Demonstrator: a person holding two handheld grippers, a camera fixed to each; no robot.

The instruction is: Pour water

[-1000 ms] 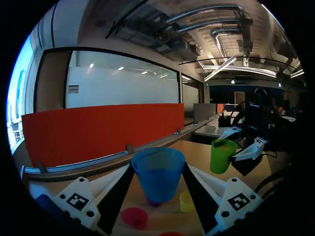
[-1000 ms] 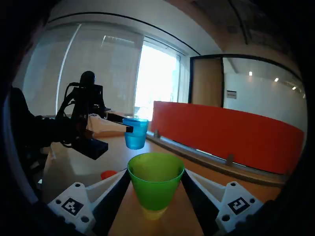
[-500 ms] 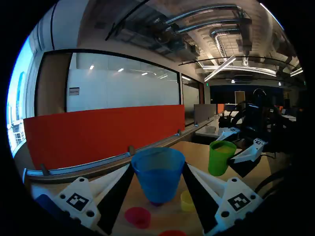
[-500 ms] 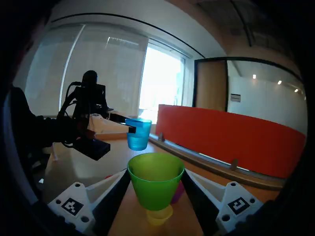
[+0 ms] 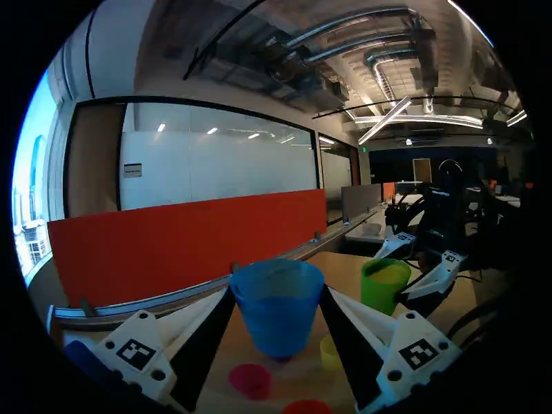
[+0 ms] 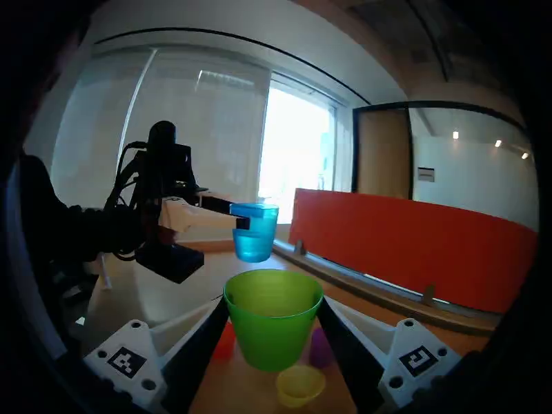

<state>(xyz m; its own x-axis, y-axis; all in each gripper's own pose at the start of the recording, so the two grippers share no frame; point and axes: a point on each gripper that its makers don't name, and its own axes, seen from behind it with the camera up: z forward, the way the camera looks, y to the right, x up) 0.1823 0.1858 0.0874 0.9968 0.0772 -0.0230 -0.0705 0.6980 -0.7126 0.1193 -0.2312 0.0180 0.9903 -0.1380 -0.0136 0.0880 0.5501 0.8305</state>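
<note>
In the left gripper view my left gripper point(image 5: 277, 307) is shut on a translucent blue cup point(image 5: 277, 303) with water in its lower part, held upright above the wooden table point(image 5: 345, 265). To its right the right gripper point(image 5: 421, 265) holds a green cup point(image 5: 383, 283). In the right gripper view my right gripper point(image 6: 273, 321) is shut on that green cup point(image 6: 273, 317), upright and seemingly empty. Beyond it to the left, the left gripper point(image 6: 207, 210) holds the blue cup point(image 6: 253, 231) higher up.
Small cups stand on the table below: pink point(image 5: 250, 379), yellow point(image 5: 328, 350) and red point(image 5: 306, 407) in the left gripper view; yellow point(image 6: 300, 383), purple point(image 6: 320, 347) and red point(image 6: 223, 340) in the right gripper view. An orange partition point(image 5: 186, 241) with a metal rail borders the table's far edge.
Both held cups have moved closer together. In the right gripper view the blue cup has shifted right and nearer, and the small cups on the table have come into view below.
</note>
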